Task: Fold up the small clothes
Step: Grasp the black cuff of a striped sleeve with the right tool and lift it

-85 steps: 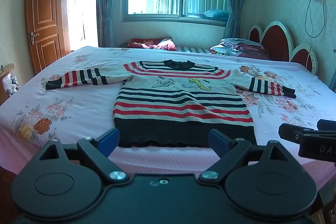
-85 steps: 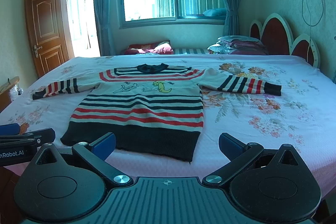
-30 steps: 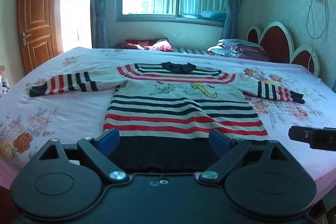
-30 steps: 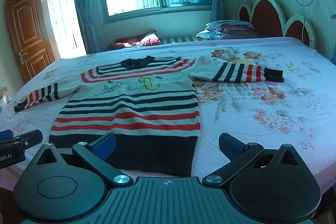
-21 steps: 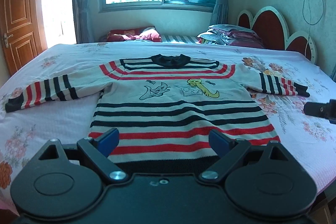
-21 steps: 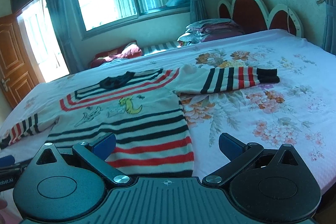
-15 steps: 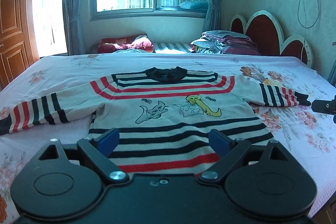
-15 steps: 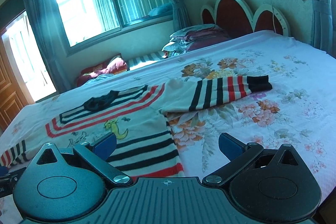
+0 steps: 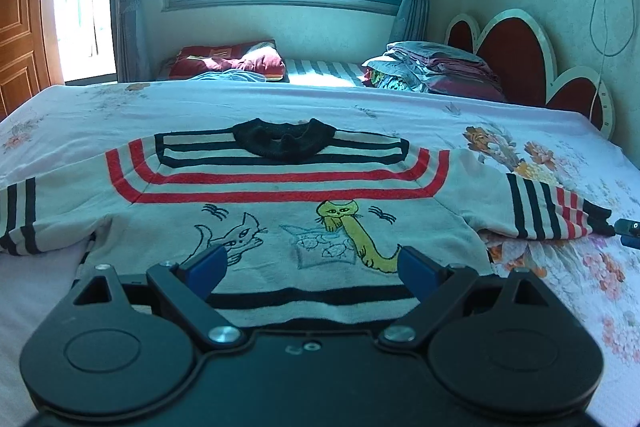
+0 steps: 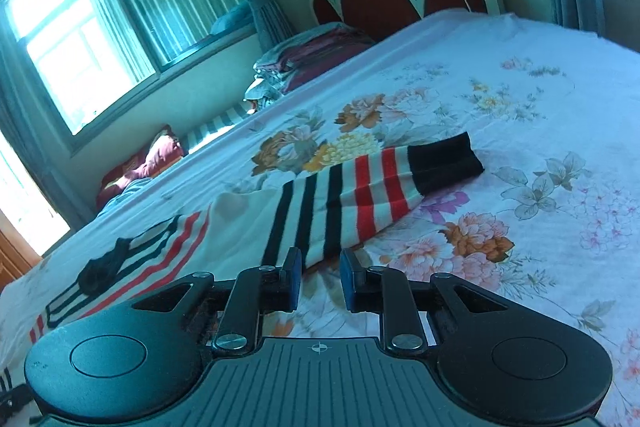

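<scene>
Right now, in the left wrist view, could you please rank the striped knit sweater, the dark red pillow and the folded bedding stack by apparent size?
1. Striped knit sweater, though nearest the camera.
2. and 3. Folded bedding stack and dark red pillow look about alike; unranked.

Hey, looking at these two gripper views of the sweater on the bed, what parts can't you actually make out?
- Sweater hem: left wrist view, hidden behind the left gripper, whose jaws stand wide apart.
- Its far left sleeve end: left wrist view, cut off by the picture's edge.
- Right gripper, jaws closing: right wrist view, whether the sleeve edge lies between them cannot be told.
- Right gripper in the left wrist view: only a tip shows at the edge.
</scene>
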Tool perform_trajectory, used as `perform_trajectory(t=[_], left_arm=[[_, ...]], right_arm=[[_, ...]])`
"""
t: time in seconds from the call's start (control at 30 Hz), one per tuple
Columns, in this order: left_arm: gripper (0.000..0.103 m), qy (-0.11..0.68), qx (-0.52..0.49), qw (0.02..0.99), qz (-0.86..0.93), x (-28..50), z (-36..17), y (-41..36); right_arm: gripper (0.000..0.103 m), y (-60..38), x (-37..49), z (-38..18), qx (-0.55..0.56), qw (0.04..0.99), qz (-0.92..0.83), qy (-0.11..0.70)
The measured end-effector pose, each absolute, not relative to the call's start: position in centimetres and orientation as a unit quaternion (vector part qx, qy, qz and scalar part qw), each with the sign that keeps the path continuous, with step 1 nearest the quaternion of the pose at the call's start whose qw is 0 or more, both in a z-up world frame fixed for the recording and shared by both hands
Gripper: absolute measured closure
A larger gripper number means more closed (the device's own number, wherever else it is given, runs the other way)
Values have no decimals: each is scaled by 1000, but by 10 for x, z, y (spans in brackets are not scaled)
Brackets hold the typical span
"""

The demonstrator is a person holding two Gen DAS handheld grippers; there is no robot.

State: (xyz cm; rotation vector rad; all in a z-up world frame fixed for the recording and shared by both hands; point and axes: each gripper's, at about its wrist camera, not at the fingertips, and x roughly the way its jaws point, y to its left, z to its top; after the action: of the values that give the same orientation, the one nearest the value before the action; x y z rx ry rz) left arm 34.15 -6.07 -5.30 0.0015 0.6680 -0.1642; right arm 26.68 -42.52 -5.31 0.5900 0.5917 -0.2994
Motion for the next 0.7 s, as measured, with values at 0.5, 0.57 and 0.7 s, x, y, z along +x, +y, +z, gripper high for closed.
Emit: perform_trajectory(t=[0.5,0.57,0.7], left_arm=[[11,360,60,929,-61,412,-72,-155],[11,369,62,926,-57,414,-74,-156],[11,378,66,922,-57,419,-70,-149]], right_arm=[[73,-548,332,-147,433,828,-192,298],[74,-548,337,-144,415,836,-190,305],[98,-551,331,-129,390,857,-200,271]])
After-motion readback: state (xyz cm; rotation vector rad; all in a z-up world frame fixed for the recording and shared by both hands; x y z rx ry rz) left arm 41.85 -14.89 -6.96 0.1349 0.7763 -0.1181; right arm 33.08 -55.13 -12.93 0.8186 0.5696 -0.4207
